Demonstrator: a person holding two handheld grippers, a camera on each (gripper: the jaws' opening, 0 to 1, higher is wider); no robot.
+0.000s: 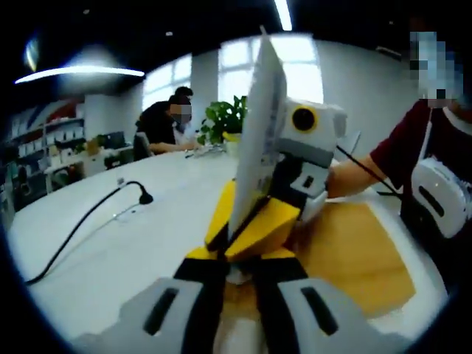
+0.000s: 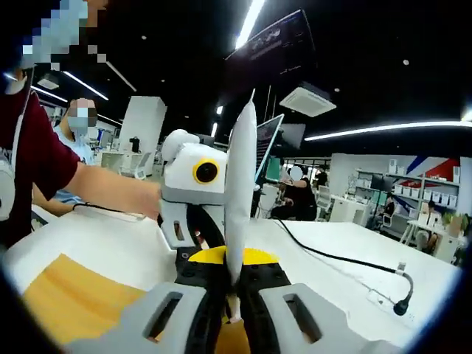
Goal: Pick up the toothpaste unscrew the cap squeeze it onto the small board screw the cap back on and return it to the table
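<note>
both tongs (image 1: 240, 247) (image 2: 232, 276) clamping upright white toothpaste tube (image 1: 259, 125), no readable print

Toothpaste tube (image 1: 259, 133): white, flattened, standing upright with its crimped flat end toward the top of the frame, centre of the left gripper view; seen edge-on as a narrow white blade (image 2: 240, 184) at centre of the right gripper view. Its lower, cap end sits low in both views, and the cap itself cannot be made out. Small board (image 1: 361, 258): flat, yellowish-tan wood, lying on the table at lower right of the left gripper view and lower left (image 2: 81, 291) of the right gripper view, beneath the tube.
</note>
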